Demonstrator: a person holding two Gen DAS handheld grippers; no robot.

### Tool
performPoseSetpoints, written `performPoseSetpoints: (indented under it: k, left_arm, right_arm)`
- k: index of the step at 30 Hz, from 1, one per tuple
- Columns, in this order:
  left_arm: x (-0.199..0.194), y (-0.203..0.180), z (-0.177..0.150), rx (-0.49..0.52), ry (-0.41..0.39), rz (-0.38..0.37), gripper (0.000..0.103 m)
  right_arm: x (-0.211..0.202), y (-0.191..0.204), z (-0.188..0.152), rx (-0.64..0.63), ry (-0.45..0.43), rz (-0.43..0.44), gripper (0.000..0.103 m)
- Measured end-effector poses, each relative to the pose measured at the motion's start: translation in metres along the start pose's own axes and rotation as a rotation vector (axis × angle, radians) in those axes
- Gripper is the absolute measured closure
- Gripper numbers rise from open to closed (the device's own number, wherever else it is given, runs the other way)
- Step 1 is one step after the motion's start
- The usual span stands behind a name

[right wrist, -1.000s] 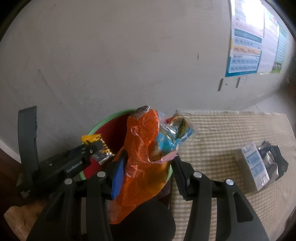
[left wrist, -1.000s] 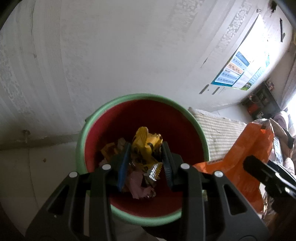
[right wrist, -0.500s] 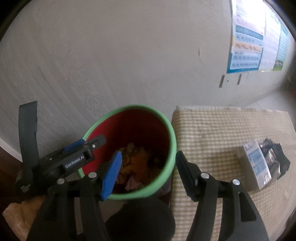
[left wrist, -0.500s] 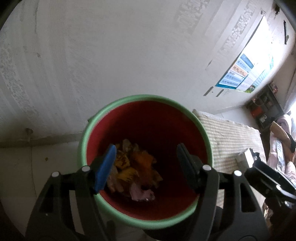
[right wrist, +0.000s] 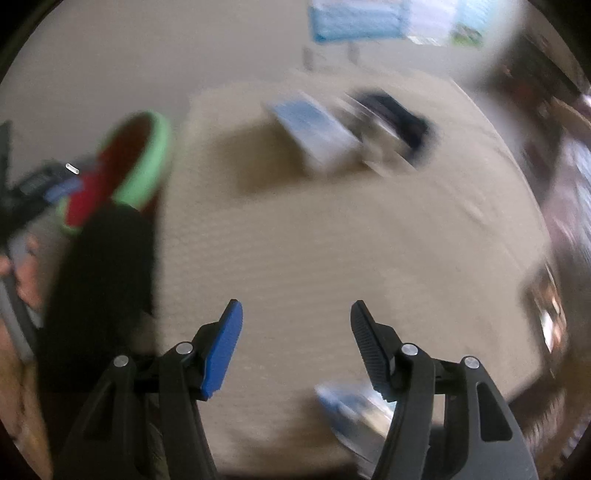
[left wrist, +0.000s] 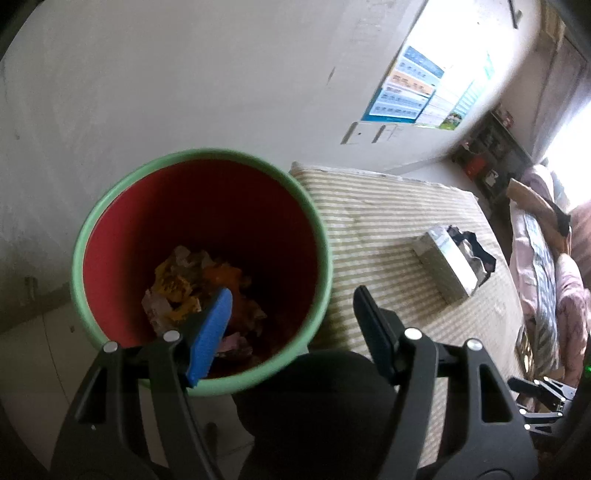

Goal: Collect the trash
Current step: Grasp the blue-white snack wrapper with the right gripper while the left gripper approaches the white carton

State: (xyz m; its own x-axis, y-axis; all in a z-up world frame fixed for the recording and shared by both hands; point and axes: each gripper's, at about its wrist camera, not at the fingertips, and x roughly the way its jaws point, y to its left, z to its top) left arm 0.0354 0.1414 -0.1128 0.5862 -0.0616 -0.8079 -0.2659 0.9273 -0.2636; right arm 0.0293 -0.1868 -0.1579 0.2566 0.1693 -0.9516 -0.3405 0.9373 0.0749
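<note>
The left gripper [left wrist: 291, 306] hangs over the near edge of the bin [left wrist: 317, 229], its jaws wide apart and holding nothing; the blue-padded finger sits above the bin's inside, the black one above the striped mat [left wrist: 388, 229] just beside it. The bin has a pale green rim and a red inner wall, and it stands against a plain white wall [left wrist: 184, 74]. At its bottom lies a heap of crumpled wrappers [left wrist: 199, 280], yellow, orange and pink, with no print that can be read.

On the mat, well apart from the bin, a small silvery box [left wrist: 443, 266] lies touching a black wrapper [left wrist: 476, 251]. A poster [left wrist: 406, 92] with blue and orange panels hangs on the wall above; its lettering is too small to read.

The right wrist view is smeared with motion blur. The right gripper [right wrist: 295, 332] is over the mat [right wrist: 295, 240], jaws spread and holding nothing. Ahead of it lie the box [right wrist: 314, 129], showing a pale blue face there, and the black wrapper [right wrist: 399, 122] beside it; any label is lost in the blur. A blue and silvery packet [right wrist: 351, 410] lies on the mat close below the black finger. The bin [right wrist: 147, 162] shows at the left edge, and the blue poster [right wrist: 351, 18] at the top, unreadable.
</note>
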Motion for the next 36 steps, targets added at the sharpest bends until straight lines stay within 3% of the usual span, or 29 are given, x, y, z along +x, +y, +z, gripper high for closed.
performPoseSetpoints:
  k: [4, 9, 12, 13, 16, 22, 24, 31, 36]
  left_arm:
    - [-0.002, -0.011, -0.001, 0.0, 0.0, -0.002, 0.038]
    - [-0.006, -0.034, -0.005, 0.011, 0.016, -0.041, 0.038]
    - [-0.011, -0.051, -0.007, 0.064, 0.004, -0.047, 0.038]
    - [-0.011, -0.055, -0.007, 0.071, 0.005, -0.049, 0.038]
    - [-0.007, -0.065, -0.009, 0.082, 0.014, -0.053, 0.038]
    - [0.014, -0.104, -0.009, 0.127, 0.055, -0.08, 0.038]
    - [0.023, -0.124, -0.005, 0.152, 0.063, -0.09, 0.038]
    - [0.077, -0.194, 0.016, 0.198, 0.066, -0.058, 0.034]
    - [0.115, -0.228, 0.03, 0.227, 0.091, 0.022, 0.034]
  right_arm:
    - [0.005, -0.033, -0.027, 0.011, 0.137, -0.042, 0.037]
    - [0.035, -0.018, -0.055, -0.159, 0.33, -0.132, 0.037]
    - [0.054, -0.012, -0.071, -0.223, 0.388, -0.136, 0.054]
    - [0.053, -0.011, -0.071, -0.225, 0.369, -0.122, 0.065]
    - [0.039, -0.016, -0.064, -0.171, 0.269, -0.088, 0.066]
    - [0.005, -0.026, -0.041, 0.075, -0.06, 0.066, 0.067]
    - [0.001, -0.029, -0.041, 0.13, -0.111, 0.096, 0.067]
    - [-0.005, -0.068, -0.054, 0.443, -0.215, 0.226, 0.066]
    - [-0.004, -0.081, -0.055, 0.488, -0.197, 0.247, 0.064]
